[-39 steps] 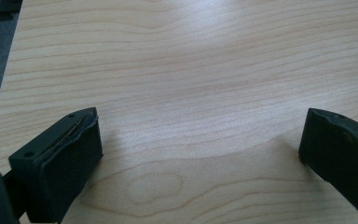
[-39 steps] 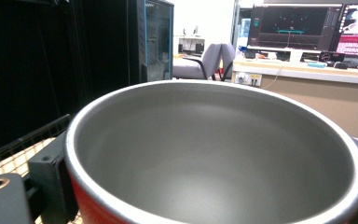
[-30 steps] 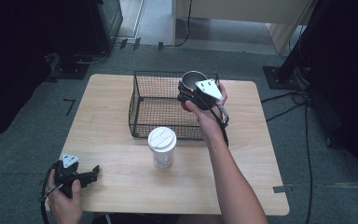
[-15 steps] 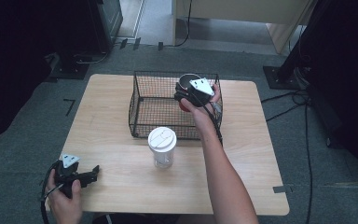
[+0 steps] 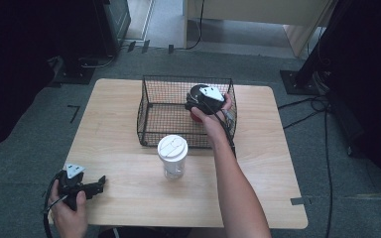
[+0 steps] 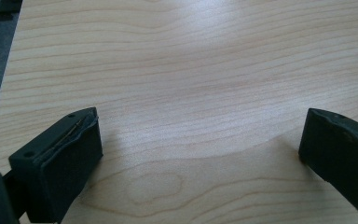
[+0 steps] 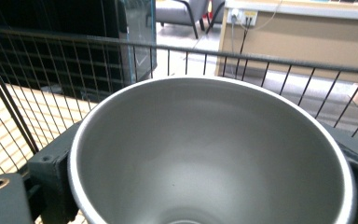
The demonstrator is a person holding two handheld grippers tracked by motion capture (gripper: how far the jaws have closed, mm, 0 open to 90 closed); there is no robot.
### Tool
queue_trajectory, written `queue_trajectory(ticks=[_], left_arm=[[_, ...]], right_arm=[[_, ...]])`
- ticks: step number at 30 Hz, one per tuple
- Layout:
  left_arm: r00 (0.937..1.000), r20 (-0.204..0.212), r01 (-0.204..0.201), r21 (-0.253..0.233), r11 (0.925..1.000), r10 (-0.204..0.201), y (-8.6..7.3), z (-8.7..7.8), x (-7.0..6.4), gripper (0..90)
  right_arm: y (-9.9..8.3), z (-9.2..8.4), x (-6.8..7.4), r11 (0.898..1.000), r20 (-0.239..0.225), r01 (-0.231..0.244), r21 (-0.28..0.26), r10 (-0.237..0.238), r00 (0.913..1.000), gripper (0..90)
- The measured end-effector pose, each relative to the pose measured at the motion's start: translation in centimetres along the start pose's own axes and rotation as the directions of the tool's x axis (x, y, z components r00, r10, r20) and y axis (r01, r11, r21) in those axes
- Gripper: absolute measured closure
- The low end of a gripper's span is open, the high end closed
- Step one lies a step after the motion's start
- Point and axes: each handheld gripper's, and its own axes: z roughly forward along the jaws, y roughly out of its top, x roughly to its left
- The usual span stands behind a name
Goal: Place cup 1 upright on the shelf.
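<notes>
Wood-grain table (image 5: 129,104) carries a black wire basket (image 5: 151,116) toward 12 o'clock of its centre and a clear cup (image 5: 172,157) with a white lid just outside the basket's near wall, toward 6 o'clock of it. The cup stands upright and apart from both grippers. In the high view the right gripper (image 5: 204,101) sits inside the basket at its 3 o'clock side, held by the right hand (image 5: 212,118), with the forearm reaching up from the 6 o'clock edge. A red item (image 5: 195,116) shows just under the gripper; whether it is the outer wall of the held bowl cannot be told. In the right gripper view a metal bowl (image 7: 209,154) with a grey inner surface sits between the two jaws, which press against its sides at 9 and 3 o'clock, so the claw is pinching the bowl. Basket wires cross behind the bowl toward 12 o'clock. Whether the bowl touches the basket floor cannot be told. The left gripper (image 5: 96,185) rests low at the table's 7 o'clock corner, held by the left hand (image 5: 69,213), well apart from the cup. In the left gripper view its jaws are spread wide over bare wood, with nothing between them.
</notes>
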Motion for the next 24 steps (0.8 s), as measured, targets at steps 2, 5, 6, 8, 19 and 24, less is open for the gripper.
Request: queue_trajectory(ticks=[2,5,6,8,19,24], left_arm=[[1.0000,0.000,0.000,0.001,1.0000,0.000,0.00,-0.01,0.00,0.0],[1.0000,0.000,0.001,0.000,1.0000,-0.001,0.00,0.00,-0.01,0.0],[1.0000,0.000,0.001,0.000,1.0000,-0.001,0.00,0.00,-0.01,0.0],[1.0000,0.000,0.000,0.001,1.0000,0.000,0.00,-0.01,0.00,0.0],[1.0000,-0.001,-0.001,0.001,1.0000,0.001,0.00,-0.01,0.00,0.0],[1.0000,-0.001,-0.001,0.002,1.0000,0.001,0.00,-0.01,0.01,0.0]], right_arm=[[-0.07,0.06,0.01,1.000,-0.002,0.003,0.005,-0.003,1.0000,6.5],[-0.23,0.20,-0.01,1.000,-0.008,-0.003,0.025,0.003,1.0000,6.4],[-0.31,0.30,-0.01,0.999,-0.006,-0.007,0.038,0.007,1.0000,6.4],[-0.35,0.32,-0.02,0.999,-0.005,-0.010,0.047,0.010,0.9999,6.4],[-0.42,0.08,-0.10,0.999,-0.006,-0.019,0.038,0.020,0.9998,3.3],[-0.23,-0.14,0.30,1.000,0.002,0.010,0.015,-0.010,0.9999,0.0]])
